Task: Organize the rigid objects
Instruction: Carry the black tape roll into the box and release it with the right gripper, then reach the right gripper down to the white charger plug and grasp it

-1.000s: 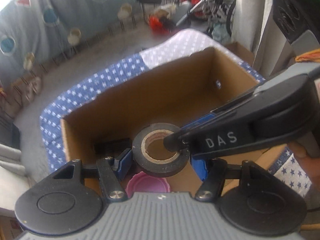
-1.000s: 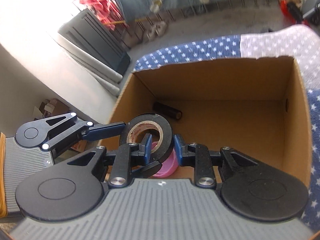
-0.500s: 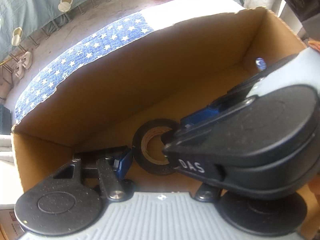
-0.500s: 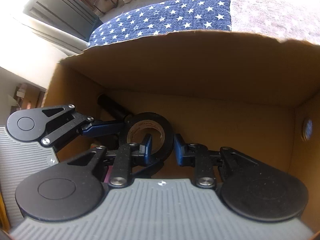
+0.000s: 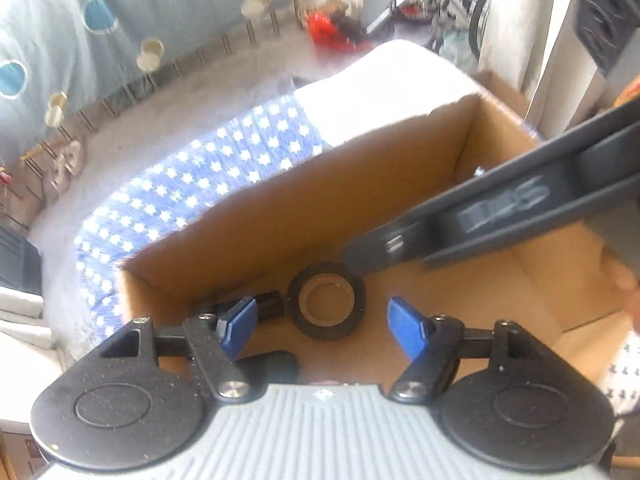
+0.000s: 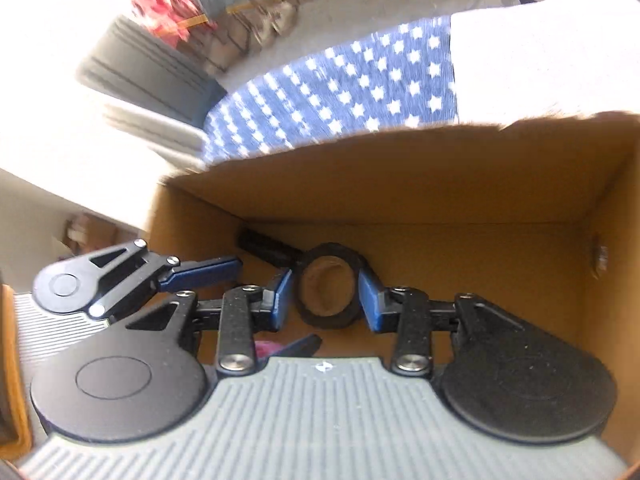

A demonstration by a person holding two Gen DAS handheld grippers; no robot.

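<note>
A black tape roll (image 5: 326, 306) lies flat on the floor of the open cardboard box (image 5: 320, 208). My left gripper (image 5: 323, 328) hangs over it, jaws opening wide, pads clear of the roll. My right gripper (image 6: 326, 302) is opening too. The tape roll (image 6: 326, 292) shows between its blue pads (image 6: 370, 304), lying free on the floor of the box (image 6: 400, 176) below. From the left wrist view the right gripper (image 5: 480, 216) reaches in from the upper right. A black cylinder (image 6: 264, 246) lies beside the roll.
A pink item (image 6: 268, 346) lies at the box's near end, mostly hidden. The box stands on a blue star-patterned cloth (image 5: 192, 184) joined to white fabric (image 5: 380, 92). A hand (image 5: 628, 280) shows at the right edge. A small round mark (image 6: 600, 258) sits on the right wall.
The right gripper, shut on the roll's wall before, has let go and the roll now lies on the box floor. Left jaws spread wider. Both grippers have drawn back up.
</note>
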